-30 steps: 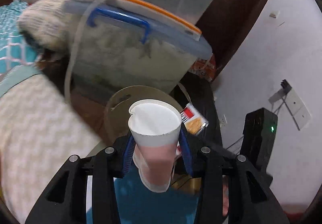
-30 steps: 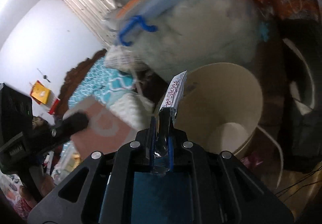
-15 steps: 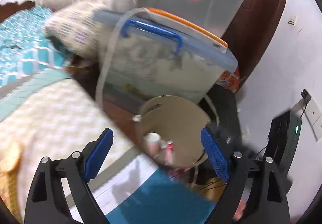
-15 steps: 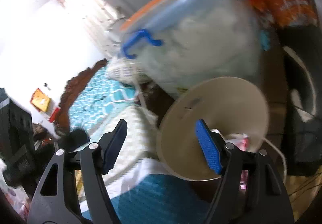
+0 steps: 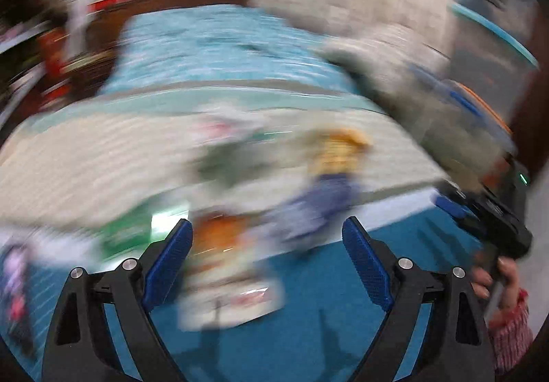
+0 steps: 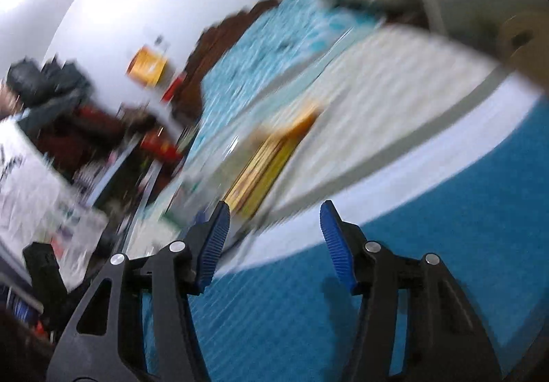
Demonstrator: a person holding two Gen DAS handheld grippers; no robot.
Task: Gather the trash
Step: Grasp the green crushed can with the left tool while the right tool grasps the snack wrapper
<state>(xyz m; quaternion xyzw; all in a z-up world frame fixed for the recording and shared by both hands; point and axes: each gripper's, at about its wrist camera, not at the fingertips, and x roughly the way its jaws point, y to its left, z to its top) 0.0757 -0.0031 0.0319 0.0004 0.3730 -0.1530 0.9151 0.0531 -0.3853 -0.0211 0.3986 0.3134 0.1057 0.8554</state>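
Trash lies scattered on the bed (image 5: 68,159), smeared by motion blur in both views. In the left wrist view the left gripper (image 5: 267,238) stands with its blue pads wide apart and nothing between them. Just past its left pad, at about 11 o'clock from the fingertips, sits an orange-and-white wrapper (image 5: 223,238) on a pale sheet of paper; its print cannot be read. At 1 o'clock from the fingertips lies a purple-blue crumpled packet (image 5: 319,207), and beyond it a yellow-orange packet (image 5: 339,148). A green packet (image 5: 133,227) lies at 10 o'clock, near the left pad. Farther back, at 12 o'clock, a greyish-green scrap (image 5: 233,162) rests on the cream cover. The right gripper (image 5: 480,207) shows at 3 o'clock of this view, held by a hand (image 5: 497,282) in a red-and-white sleeve. In the right wrist view the right gripper (image 6: 274,220) has just been closing somewhat, yet its pads remain apart and nothing lies between them. A flat yellow packet (image 6: 271,162) with an orange edge lies at 12 o'clock, just beyond the left pad, on the cream cover where it meets the blue sheet (image 6: 411,262). A tan bucket rim (image 6: 525,38) shows at 2 o'clock.
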